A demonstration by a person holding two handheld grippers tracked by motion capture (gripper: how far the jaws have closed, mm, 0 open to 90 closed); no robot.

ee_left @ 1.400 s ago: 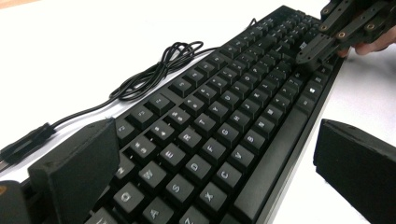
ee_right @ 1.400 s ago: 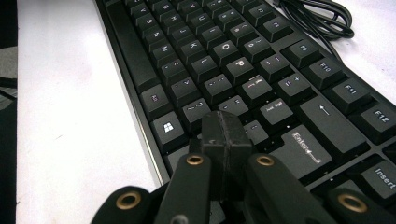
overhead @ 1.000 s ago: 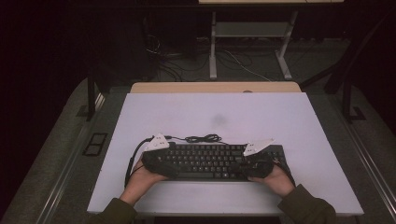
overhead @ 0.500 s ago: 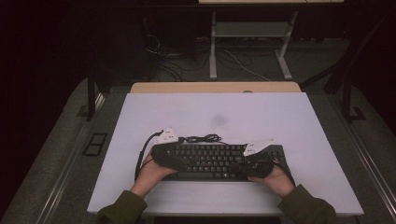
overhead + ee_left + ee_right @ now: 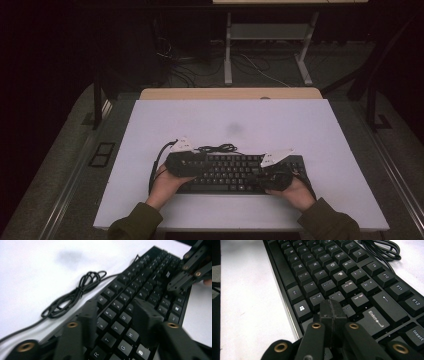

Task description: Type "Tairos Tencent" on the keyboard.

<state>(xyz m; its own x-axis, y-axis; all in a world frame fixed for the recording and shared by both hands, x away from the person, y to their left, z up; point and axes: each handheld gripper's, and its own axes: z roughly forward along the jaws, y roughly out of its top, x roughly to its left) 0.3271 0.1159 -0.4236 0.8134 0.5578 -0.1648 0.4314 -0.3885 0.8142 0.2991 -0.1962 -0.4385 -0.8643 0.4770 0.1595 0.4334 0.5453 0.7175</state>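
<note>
In the high view the left gripper (image 5: 192, 165) covers the left end of the keyboard (image 5: 235, 172), and the key legends are too small to read. In the right gripper view the keyboard's far keys and its coiled cable (image 5: 384, 250) run past the top edge.

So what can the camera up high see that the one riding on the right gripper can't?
The high view takes in the whole white table, the person's two hands, the left gripper over the keyboard's left end, and the dim floor with a metal stand behind. The right gripper view gives what the high view is too far off to read: key labels such as Enter and the right gripper with its jaws pressed together just above the keys. Both show the black keyboard and its coiled cable lying on the table.
</note>
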